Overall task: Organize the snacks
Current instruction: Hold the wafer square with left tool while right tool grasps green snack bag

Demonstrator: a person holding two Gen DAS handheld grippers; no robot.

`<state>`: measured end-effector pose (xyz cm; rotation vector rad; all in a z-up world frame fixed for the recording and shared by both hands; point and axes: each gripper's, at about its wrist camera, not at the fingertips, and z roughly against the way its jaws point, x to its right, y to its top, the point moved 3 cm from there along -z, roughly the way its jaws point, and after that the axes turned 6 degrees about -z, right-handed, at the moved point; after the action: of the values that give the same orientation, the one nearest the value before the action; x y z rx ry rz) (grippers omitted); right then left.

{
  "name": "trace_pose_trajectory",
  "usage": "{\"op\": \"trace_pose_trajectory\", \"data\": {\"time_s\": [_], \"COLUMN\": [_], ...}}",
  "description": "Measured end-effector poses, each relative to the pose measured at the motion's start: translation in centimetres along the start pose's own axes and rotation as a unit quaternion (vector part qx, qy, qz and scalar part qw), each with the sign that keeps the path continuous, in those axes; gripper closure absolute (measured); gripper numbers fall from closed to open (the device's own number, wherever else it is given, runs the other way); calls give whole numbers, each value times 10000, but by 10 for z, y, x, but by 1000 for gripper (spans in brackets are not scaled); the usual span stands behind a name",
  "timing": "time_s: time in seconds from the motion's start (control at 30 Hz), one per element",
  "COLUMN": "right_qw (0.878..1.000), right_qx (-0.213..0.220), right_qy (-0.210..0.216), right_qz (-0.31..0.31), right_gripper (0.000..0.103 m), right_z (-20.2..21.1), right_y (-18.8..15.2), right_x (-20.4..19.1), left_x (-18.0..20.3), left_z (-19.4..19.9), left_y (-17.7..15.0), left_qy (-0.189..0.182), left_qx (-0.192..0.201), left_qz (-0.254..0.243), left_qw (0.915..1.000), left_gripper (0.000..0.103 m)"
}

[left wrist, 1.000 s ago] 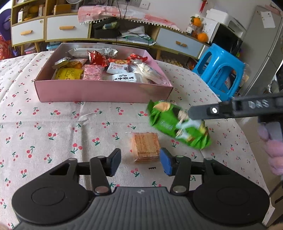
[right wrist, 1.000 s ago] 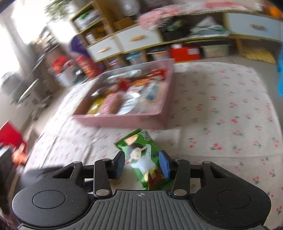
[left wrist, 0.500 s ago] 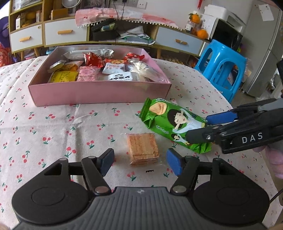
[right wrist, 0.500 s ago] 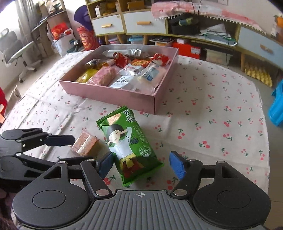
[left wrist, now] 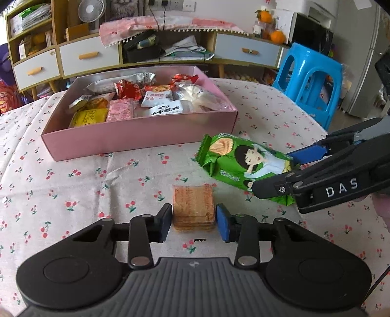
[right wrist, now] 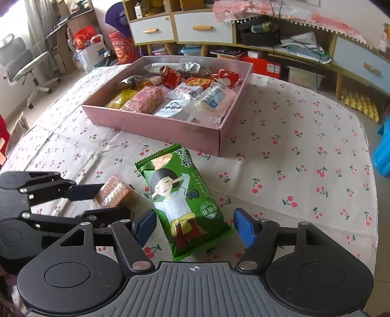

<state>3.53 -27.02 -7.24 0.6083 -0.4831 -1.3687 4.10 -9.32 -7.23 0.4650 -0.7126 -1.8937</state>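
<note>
A long low sideboard (left wrist: 156, 51) with wooden frame and white and pale blue drawers runs along the far wall, a pink cherry-print cloth (left wrist: 151, 24) draped on its top. On it, toward its left end, stands a small white fan (left wrist: 88, 11); oranges (left wrist: 276, 36) sit past its right end. A bright blue plastic stool (left wrist: 308, 80) stands in front of the sideboard's right end. Left of the sideboard, a grey office chair (right wrist: 22, 65) catches daylight on the pale tiled floor.

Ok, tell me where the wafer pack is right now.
In the left wrist view the wafer pack lies on the cherry tablecloth between the closing jaws of the left hand-held gripper, left of the green chip bag.
</note>
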Motion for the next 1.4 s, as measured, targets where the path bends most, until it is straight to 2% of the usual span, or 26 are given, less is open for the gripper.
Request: {"op": "trace_pose_trajectory", "data": {"time_s": [0.2, 0.4, 0.6, 0.97, 1.17, 1.27, 1.3, 1.33, 1.4], "right_qw": [9995, 9993, 9986, 9980, 9980, 9979, 9980, 9981, 9985], "right_qx": [-99, -46, 135, 142, 153, 182, 192, 215, 257], "right_qy": [-199, -244, -290, -316, -314, -346, -350, -350, -335], "right_qz": [210, 289, 411, 525, 524, 522, 495, 459, 359], "right_gripper": [29, 13, 11, 12, 15, 22, 28, 40, 47], "right_z": [-15, -24, -24, -25, -24, -23, -22, -21, -18], "right_y": [-3, -3, -8, -6, -4, -2, -1, 0, 4], "right_x": [-8, -16, -19, -23, -24, -25, -24, -24, -23], "left_x": [-15, -21, -25, -34, -38, -40, -41, -42, -44], "left_z": [7, 7, 8, 8, 9, 11, 11, 12, 13], "left_y": [-1, -4, -5, -5, -4, -3, -3, -2, -2], "left_qy": [32, 15, -45, -197, -249, -280, -292, -300, -297], "left_qx": [-105, -100, -71, 83, 95, 98, 97, 95, 92], "left_qz": [95, 159, 199, 356, 460, 484, 503, 520, 552], "left_qw": [9999, 9998, 9998, 9991, 9986, 9984, 9983, 9982, 9980], "left_gripper": [67, 67, 67, 68, 69, 69, 69, 69, 69]}}
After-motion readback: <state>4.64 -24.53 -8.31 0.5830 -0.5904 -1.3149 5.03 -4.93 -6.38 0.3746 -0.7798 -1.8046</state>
